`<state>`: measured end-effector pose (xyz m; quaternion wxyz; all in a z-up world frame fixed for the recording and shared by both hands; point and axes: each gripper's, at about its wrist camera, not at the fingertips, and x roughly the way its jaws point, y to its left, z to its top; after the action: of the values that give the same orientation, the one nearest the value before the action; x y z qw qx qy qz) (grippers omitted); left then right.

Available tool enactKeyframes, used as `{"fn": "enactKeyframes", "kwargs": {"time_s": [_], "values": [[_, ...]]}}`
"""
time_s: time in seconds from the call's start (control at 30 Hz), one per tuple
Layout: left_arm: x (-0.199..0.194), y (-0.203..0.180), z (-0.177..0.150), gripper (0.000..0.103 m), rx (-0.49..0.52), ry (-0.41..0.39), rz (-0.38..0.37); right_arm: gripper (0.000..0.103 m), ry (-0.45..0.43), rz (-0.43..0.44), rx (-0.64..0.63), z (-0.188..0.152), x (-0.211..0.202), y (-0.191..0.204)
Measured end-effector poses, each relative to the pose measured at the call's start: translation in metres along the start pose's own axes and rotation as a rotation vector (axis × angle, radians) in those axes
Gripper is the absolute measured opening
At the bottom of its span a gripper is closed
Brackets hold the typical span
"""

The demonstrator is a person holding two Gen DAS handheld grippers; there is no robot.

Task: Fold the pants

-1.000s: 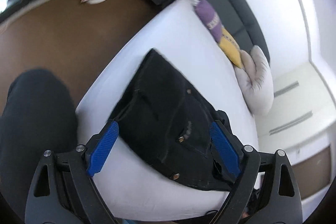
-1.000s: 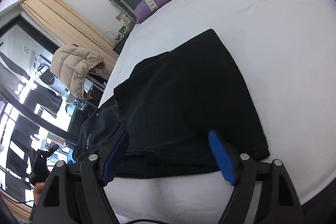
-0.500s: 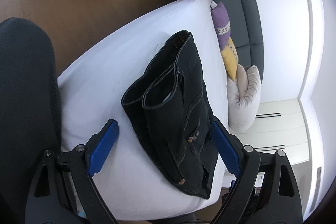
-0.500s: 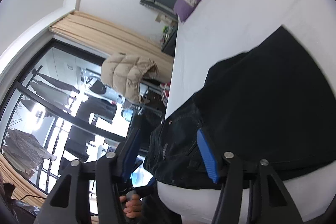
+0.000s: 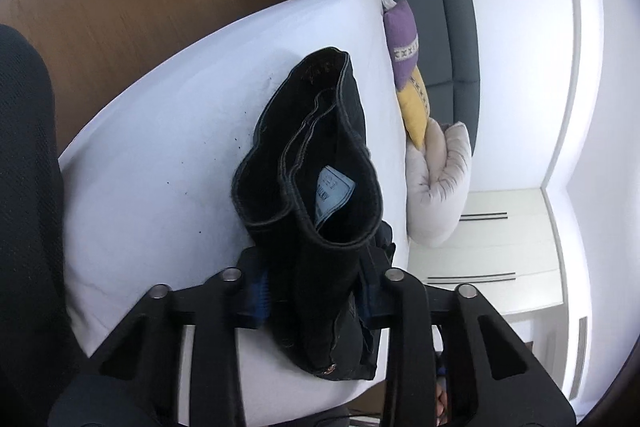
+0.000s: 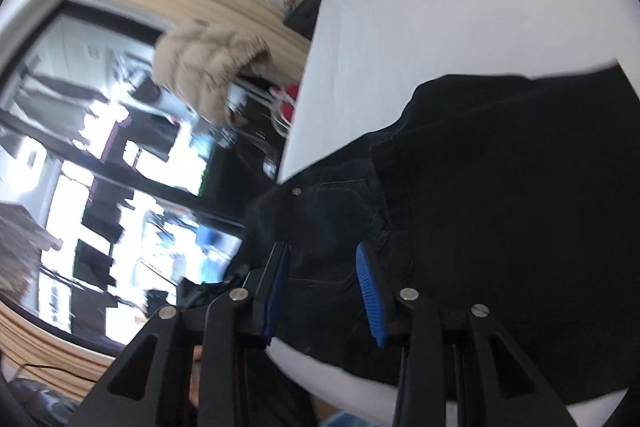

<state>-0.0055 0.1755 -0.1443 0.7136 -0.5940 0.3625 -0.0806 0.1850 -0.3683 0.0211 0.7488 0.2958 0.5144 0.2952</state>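
Pants (image 5: 320,163): thick, floppy denim, prob. heavy; grip the waistband. Left gripper (image 5: 316,291) jaws clenched on it; right gripper (image 6: 324,287) jaws around fabric, grip unclear.

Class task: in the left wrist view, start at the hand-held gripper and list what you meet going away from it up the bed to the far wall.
Left hand-held gripper → black pants → white bed → purple pillow → dark headboard.
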Motion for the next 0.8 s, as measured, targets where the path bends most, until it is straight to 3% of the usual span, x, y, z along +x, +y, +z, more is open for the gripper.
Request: {"fn": "enactKeyframes", "kwargs": {"time_s": [0.07, 0.27, 0.43, 0.47, 0.57, 0.73, 0.8], "values": [[-0.001, -0.004, 0.000, 0.023, 0.024, -0.002, 0.004, 0.033, 0.037, -0.033, -0.018, 0.008, 0.009, 0.001], [0.002, -0.027, -0.001, 0.018, 0.134, -0.013, 0.032, 0.032, 0.181, -0.138, -0.046, 0.031, 0.056, -0.002], [0.007, -0.058, -0.004, 0.017, 0.255, -0.017, 0.064, 0.032, 0.268, -0.178, 0.000, 0.031, 0.090, -0.020], [0.007, -0.063, -0.005, 0.017, 0.268, -0.018, 0.069, 0.027, 0.283, -0.183, 0.008, 0.028, 0.095, -0.024], [0.011, -0.080, -0.010, 0.017, 0.326, -0.020, 0.088, 0.016, 0.291, -0.205, 0.017, 0.025, 0.099, -0.031], [0.021, -0.118, -0.020, 0.017, 0.441, -0.019, 0.123, 0.015, 0.260, -0.182, 0.031, 0.019, 0.101, -0.039], [0.028, -0.138, -0.025, 0.017, 0.495, -0.019, 0.130, 0.019, 0.234, -0.170, 0.021, 0.016, 0.097, -0.038]]}}
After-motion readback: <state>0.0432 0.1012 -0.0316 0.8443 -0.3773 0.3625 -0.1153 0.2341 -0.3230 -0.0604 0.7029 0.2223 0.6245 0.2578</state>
